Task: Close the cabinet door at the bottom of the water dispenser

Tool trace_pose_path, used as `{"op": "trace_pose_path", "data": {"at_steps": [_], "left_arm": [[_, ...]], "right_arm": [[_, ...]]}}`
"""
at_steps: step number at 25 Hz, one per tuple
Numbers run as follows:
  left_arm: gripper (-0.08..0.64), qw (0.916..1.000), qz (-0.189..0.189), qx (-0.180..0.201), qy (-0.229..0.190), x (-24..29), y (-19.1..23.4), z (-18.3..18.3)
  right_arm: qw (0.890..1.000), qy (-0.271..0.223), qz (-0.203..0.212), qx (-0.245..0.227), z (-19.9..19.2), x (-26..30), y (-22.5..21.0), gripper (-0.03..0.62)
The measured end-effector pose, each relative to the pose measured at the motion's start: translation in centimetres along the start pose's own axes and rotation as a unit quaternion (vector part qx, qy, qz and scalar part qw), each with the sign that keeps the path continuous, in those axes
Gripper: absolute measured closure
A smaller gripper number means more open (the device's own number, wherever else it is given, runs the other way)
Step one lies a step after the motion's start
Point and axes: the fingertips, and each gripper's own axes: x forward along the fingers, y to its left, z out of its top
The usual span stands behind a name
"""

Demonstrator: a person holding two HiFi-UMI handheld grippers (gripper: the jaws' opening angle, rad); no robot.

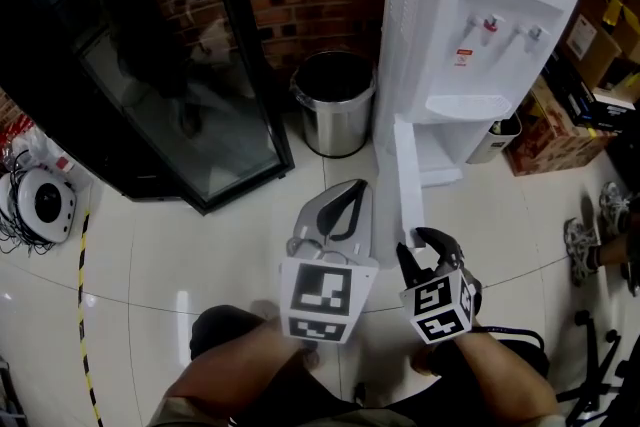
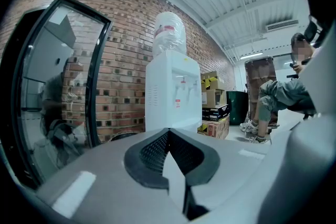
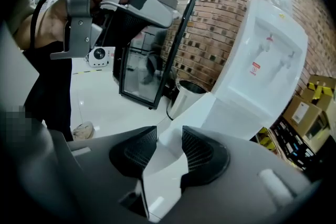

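Observation:
The white water dispenser (image 1: 480, 35) stands against the brick wall, with its bottom cabinet door (image 1: 408, 180) swung out towards me. My right gripper (image 1: 420, 250) is at the door's free edge. In the right gripper view the white door (image 3: 210, 113) runs between the two black pads, and the right gripper (image 3: 163, 147) is shut on it. My left gripper (image 1: 345, 205) hangs just left of the door with its jaws meeting at the tip and nothing held. In the left gripper view the left gripper (image 2: 168, 134) points at the dispenser (image 2: 170, 97) from a distance.
A steel bin (image 1: 335, 100) stands left of the dispenser, beside a black glass-door cabinet (image 1: 150, 65). Cardboard boxes (image 1: 560, 130) and a small white bin (image 1: 497, 137) are on the right. A person's shoes (image 1: 580, 240) are at the right edge. A round white device (image 1: 45, 200) lies far left.

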Motion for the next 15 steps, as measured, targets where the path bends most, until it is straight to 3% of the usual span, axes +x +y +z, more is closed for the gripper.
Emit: {"op": "trace_pose_path", "data": {"at_steps": [15], "left_arm": [[0.56, 0.9991, -0.038, 0.017, 0.01, 4.7, -2.9, -0.9]], "right_arm": [[0.992, 0.049, -0.083, 0.083, -5.5, -1.6, -9.9, 0.455]]}}
